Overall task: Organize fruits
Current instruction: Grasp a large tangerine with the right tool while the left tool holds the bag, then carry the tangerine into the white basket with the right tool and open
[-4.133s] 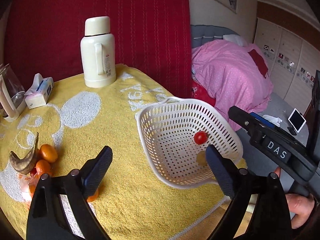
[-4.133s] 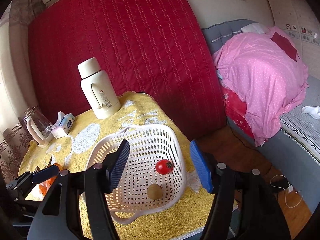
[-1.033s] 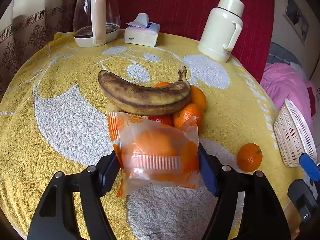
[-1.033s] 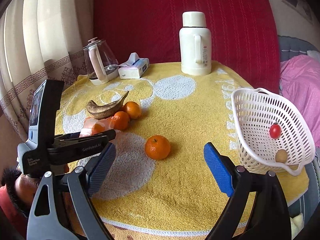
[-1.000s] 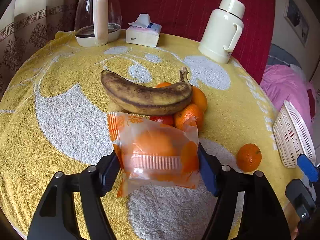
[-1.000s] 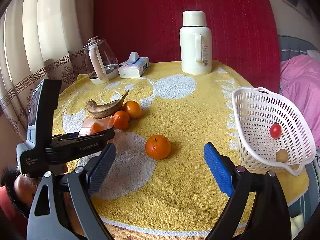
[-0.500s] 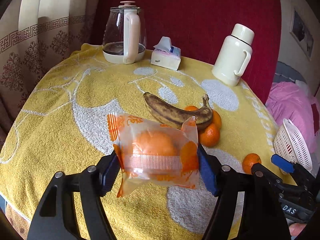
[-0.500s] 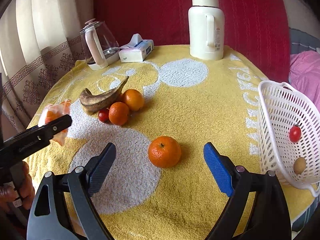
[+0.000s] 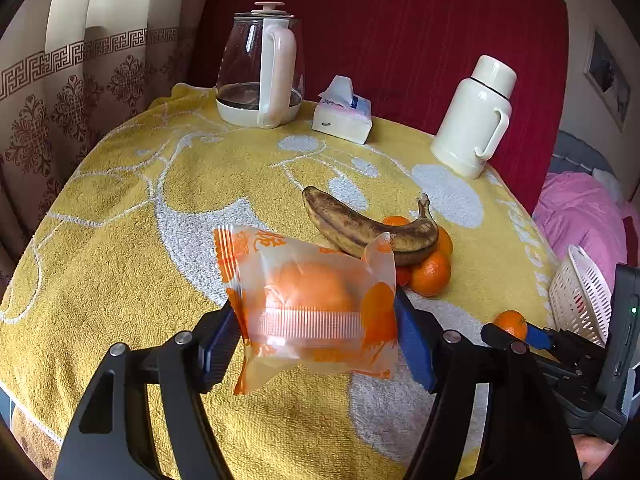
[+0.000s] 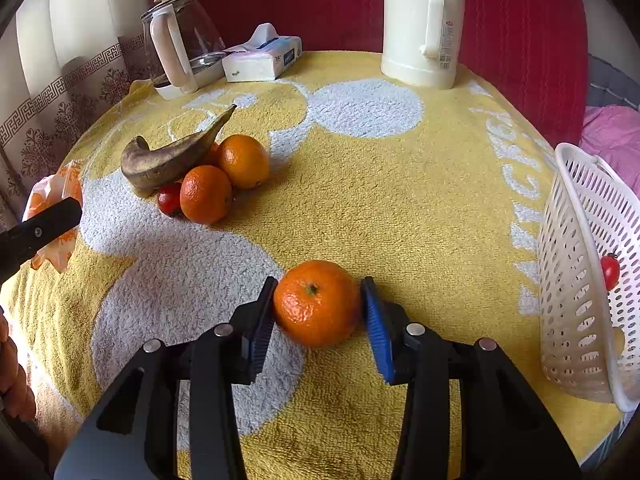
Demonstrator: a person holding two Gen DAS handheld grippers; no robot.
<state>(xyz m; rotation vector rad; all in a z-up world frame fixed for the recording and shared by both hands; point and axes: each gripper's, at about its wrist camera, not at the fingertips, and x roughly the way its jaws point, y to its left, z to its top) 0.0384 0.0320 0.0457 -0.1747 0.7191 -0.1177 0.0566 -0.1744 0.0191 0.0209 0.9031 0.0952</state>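
My left gripper (image 9: 316, 320) is shut on a bagged orange (image 9: 308, 292) in orange-printed clear plastic, held above the yellow towel. My right gripper (image 10: 318, 312) is low over the towel and its jaws are closing; both pads touch the sides of a loose orange (image 10: 316, 300). A brown banana (image 10: 168, 160) lies on a small pile with two oranges (image 10: 206, 194) and a cherry tomato (image 10: 170, 200). The white basket (image 10: 576, 280) stands tilted at the right edge with a cherry tomato (image 10: 610, 272) inside.
At the back of the round table stand a glass kettle (image 9: 260, 68), a tissue pack (image 9: 344, 112) and a cream thermos (image 9: 476, 116). A red quilted wall is behind, curtains are at the left, and a pink bed (image 9: 580, 220) is at the right.
My right gripper came down and forward to the loose orange and its jaws narrowed around it. My left gripper lifted the bagged orange up and away from the fruit pile.
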